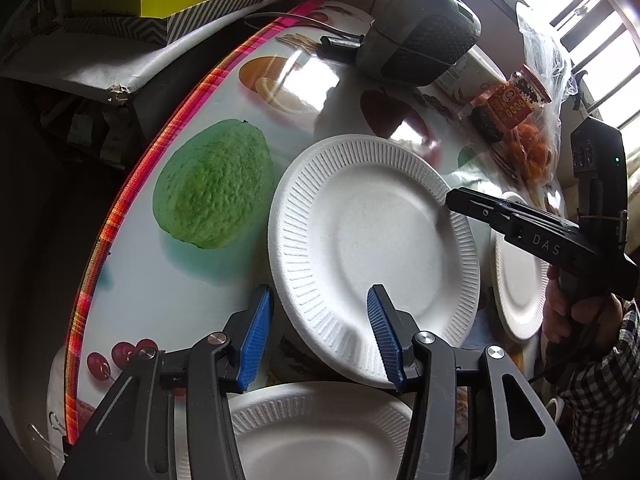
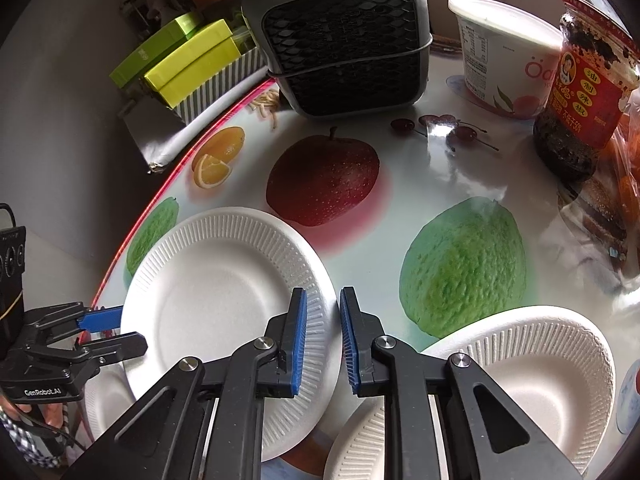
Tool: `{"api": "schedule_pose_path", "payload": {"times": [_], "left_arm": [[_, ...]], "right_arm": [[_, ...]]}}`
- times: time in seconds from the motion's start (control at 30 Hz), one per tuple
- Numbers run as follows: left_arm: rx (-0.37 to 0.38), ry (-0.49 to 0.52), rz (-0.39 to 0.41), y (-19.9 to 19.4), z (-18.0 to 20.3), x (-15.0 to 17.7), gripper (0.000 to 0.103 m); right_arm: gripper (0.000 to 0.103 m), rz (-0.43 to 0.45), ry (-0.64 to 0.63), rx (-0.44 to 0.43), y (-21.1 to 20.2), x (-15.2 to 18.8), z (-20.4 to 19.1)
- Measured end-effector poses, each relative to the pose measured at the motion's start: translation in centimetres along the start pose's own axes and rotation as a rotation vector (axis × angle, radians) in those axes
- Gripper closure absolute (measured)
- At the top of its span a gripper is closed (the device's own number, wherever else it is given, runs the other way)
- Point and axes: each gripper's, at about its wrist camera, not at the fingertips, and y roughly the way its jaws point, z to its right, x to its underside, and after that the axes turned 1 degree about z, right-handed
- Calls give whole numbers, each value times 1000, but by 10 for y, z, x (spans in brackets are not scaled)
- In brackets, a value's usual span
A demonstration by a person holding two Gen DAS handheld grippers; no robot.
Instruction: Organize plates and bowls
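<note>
A white fluted paper plate is lifted and tilted above the fruit-print table; it also shows in the right wrist view. My left gripper is open, its blue pads astride the plate's near rim, which rests against the right pad. My right gripper has its jaws narrowly apart around the plate's opposite rim; in the left wrist view it reaches the plate from the right. A second plate lies under my left gripper. A paper bowl and another plate lie by my right gripper.
A grey fan heater stands at the table's back. A yoghurt tub, a chili sauce jar and a plastic bag of oranges stand at the right. Green boxes sit beyond the pink table edge.
</note>
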Motion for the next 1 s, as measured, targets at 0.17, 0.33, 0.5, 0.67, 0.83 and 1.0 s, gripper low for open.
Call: {"api": "schedule_pose_path", "payload": {"times": [0.17, 0.33, 0.5, 0.67, 0.83, 1.0], "left_arm": [[10, -28, 9, -4, -7, 0, 53], [32, -77, 57, -20, -22, 3, 53], [79, -172, 42, -23, -44, 3, 53], [127, -186, 15, -17, -41, 9, 53], [120, -160, 26, -18, -31, 11, 63], [106, -161, 53, -21, -30, 9, 73]], "right_arm": [[87, -4, -10, 27, 0, 0, -4], [87, -7, -8, 35, 2, 1, -3], [87, -7, -12, 40, 3, 1, -3], [87, -8, -3, 39, 4, 1, -3], [87, -11, -3, 34, 2, 2, -4], [87, -10, 11, 29, 2, 4, -3]]}}
